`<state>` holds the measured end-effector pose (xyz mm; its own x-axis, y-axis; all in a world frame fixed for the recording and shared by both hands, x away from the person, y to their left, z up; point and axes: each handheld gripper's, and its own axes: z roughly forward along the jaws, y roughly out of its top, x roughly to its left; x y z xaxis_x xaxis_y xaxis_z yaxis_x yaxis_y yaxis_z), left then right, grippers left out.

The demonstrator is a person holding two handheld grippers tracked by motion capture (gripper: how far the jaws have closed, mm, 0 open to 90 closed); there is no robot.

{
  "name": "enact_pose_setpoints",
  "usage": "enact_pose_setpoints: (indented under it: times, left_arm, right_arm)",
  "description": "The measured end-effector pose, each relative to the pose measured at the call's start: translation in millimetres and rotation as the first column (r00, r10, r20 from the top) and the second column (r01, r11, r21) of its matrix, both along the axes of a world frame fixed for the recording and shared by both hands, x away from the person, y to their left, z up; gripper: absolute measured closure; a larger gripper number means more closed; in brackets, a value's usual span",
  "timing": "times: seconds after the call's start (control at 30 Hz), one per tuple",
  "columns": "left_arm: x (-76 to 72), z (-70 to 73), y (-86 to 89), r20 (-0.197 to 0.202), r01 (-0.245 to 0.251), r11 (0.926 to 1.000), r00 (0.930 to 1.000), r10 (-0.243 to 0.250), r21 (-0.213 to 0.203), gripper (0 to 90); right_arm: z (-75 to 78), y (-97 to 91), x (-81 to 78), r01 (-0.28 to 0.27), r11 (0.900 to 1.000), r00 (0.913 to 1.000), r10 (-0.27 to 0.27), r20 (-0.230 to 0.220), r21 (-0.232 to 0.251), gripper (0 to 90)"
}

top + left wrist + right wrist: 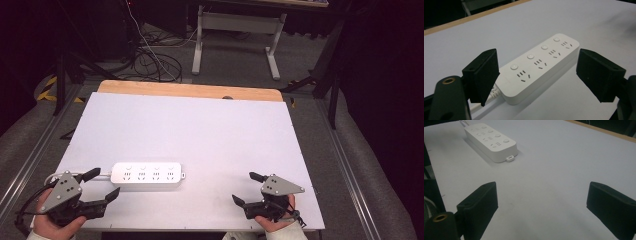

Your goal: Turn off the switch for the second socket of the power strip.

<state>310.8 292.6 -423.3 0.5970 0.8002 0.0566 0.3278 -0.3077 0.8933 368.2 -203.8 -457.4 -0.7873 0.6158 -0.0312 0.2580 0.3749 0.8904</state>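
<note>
1. The power strip [146, 175] is white and long, with four sockets and four round buttons; it lies flat on the white counter [200, 130].
2. Left tongs [104, 185] – apart, just beside the strip's cord end, not touching it.
3. Right tongs [243, 188] – apart, holding nothing.

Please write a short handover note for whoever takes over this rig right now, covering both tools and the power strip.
Left tool: open, nothing held, jaws aimed at the cord end of the power strip, not touching it.
Right tool: open, empty, over bare table at the near right, well apart from the strip.
Power strip: flat on the white table, near left, sockets up, cord leading off its left end.
Done: nothing gripped.
Left: probably close in and grasp the strip.
</note>
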Motion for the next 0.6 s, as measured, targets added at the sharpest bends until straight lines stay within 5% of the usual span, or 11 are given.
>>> enact_pose_setpoints:
  times: [0.6]
  left_arm:
    - [26.3, 23.2, -12.4, -0.009, 0.012, 0.9999, 0.9999, -0.012, 0.008, 19.0]
  right_arm:
    - [-1.0, 0.4, 0.6, 0.003, 1.0000, 1.0000, -0.003, -0.003, -0.002, 10.6]
